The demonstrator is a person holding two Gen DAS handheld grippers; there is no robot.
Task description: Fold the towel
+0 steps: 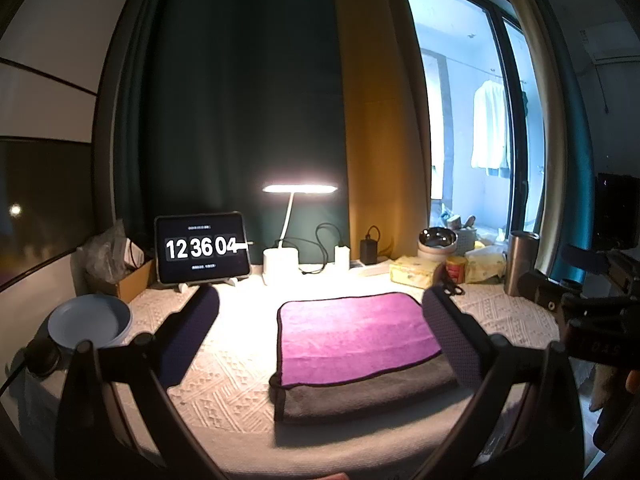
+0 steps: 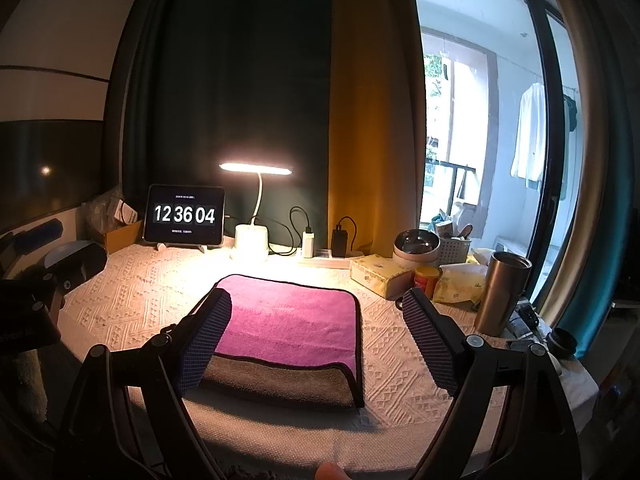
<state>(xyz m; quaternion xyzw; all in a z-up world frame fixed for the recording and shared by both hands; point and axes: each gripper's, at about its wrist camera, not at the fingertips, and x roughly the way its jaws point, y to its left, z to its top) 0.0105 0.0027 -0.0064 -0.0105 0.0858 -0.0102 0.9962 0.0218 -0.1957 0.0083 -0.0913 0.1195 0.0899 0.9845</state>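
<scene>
A towel [image 1: 352, 336], purple on one side and grey on the other, lies folded flat on the white textured tablecloth [image 1: 224, 364]. Its grey underlayer sticks out at the near edge. It also shows in the right wrist view [image 2: 292, 320]. My left gripper [image 1: 320, 320] is open and empty, held above the table with the towel between and beyond its fingers. My right gripper [image 2: 320, 320] is open and empty, its left finger [image 2: 204, 336] over the towel's left edge. Neither gripper touches the towel as far as I can tell.
At the back stand a tablet clock [image 1: 202, 248], a lit desk lamp [image 1: 298, 190], chargers [image 1: 370, 250], a tissue box [image 1: 414, 270], a bowl [image 1: 438, 242] and a steel tumbler [image 2: 502, 292]. A blue plate [image 1: 90, 322] sits at the left. The window is at the right.
</scene>
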